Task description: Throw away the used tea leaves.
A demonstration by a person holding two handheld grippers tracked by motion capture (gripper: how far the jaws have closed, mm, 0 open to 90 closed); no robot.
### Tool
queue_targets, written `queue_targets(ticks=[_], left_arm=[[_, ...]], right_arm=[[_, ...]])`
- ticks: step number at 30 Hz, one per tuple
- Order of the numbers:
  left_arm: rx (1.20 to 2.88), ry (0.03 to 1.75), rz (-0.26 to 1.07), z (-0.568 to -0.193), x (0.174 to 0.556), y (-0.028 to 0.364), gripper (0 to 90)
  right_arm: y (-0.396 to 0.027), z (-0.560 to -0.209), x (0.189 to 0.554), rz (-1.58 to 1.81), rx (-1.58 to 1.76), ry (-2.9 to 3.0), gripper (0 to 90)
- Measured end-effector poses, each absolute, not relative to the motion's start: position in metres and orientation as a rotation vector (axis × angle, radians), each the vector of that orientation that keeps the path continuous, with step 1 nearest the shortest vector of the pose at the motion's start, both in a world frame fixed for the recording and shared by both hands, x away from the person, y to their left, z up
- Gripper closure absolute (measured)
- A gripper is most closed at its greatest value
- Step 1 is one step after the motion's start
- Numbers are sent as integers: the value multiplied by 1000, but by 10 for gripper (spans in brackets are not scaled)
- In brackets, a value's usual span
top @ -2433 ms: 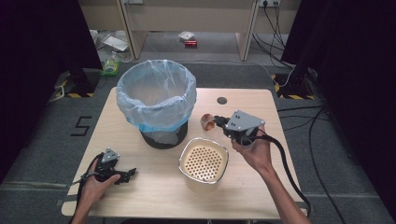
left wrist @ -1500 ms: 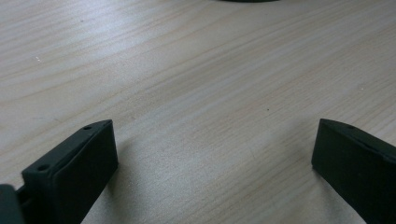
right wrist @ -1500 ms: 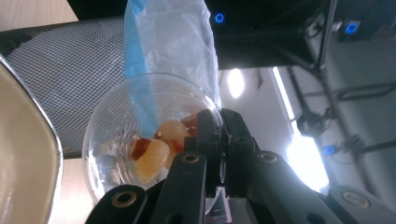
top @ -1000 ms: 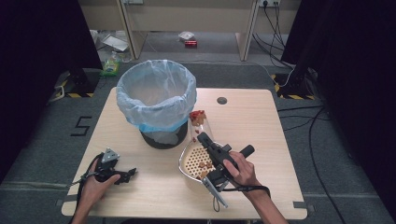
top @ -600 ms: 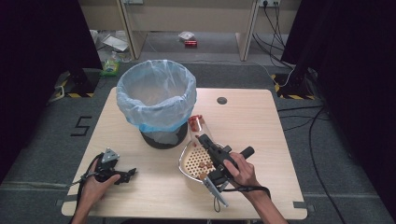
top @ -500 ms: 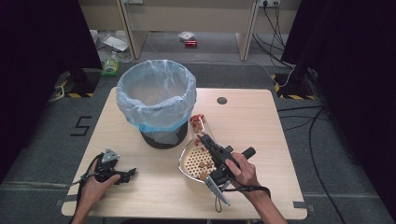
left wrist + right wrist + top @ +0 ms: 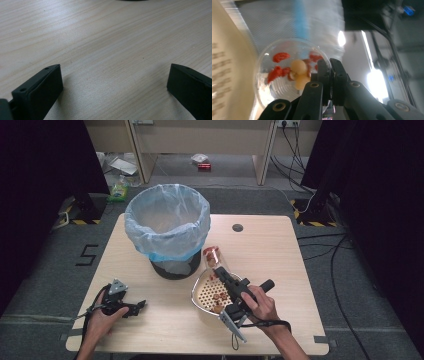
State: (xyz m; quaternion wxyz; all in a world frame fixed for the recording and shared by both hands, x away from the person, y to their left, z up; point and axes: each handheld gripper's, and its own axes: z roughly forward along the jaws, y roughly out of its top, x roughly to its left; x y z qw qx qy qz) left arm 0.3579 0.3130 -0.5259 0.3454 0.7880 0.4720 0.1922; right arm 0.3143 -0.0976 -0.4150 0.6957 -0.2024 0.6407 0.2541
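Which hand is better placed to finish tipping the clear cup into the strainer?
Right. The right tool is shut on the rim of the clear cup, tilted over the strainer. The left tool rests open on the table, apart.

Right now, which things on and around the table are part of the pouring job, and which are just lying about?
In the job:
- right gripper, shut on the clear cup
- clear cup, tipped, red and pale bits inside
- strainer bowl, catching the bits
- lined bin

Lying about:
- left gripper, open, resting on the table
- red item on the floor
- green packet on the floor
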Motion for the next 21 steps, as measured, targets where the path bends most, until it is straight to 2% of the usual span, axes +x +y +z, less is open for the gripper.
queue_targets(ticks=[2,12,14,16,19,21], left_arm=[[2044,1226,498,-526,358,313,0],[2046,1226,499,-526,358,313,0],[2045,1226,499,-526,358,313,0],[2045,1226,499,-526,358,313,0],[2046,1227,500,-526,358,313,0],[2047,1227,500,-526,357,313,0]], right_arm=[[-101,-413,314,665,-339,1414,883],[-103,-419,311,591,-419,1463,882],[-108,-414,311,682,-323,1441,883],[-105,-420,311,608,-405,1471,883],[-106,-423,309,677,-327,1464,883],[-102,-427,308,592,-444,1467,883]])
